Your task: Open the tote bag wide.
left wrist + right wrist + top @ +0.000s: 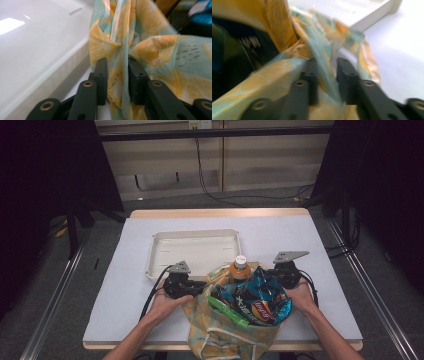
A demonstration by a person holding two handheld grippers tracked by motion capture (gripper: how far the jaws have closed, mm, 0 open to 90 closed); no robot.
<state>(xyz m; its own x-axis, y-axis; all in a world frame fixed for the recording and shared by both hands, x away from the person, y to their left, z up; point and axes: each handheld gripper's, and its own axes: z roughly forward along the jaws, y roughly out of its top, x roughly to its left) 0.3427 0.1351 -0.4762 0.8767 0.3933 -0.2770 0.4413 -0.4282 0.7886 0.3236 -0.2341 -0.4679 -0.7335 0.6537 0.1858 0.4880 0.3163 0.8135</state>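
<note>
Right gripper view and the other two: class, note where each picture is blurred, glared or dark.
Right gripper view: smeared throughout, the cloth bag and tray soft-edged. Left gripper view: the black jaws and bag folds fairly sharp, the white tray washed out with a bright glare patch at upper left. High view: the table evenly lit, both upper corners almost black.

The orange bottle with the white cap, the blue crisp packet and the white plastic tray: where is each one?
Orange bottle with white cap (240,269), high view, on its orange body.
Blue crisp packet (256,300), high view, on its crumpled front.
White plastic tray (192,234), high view, on its far rim.
</note>
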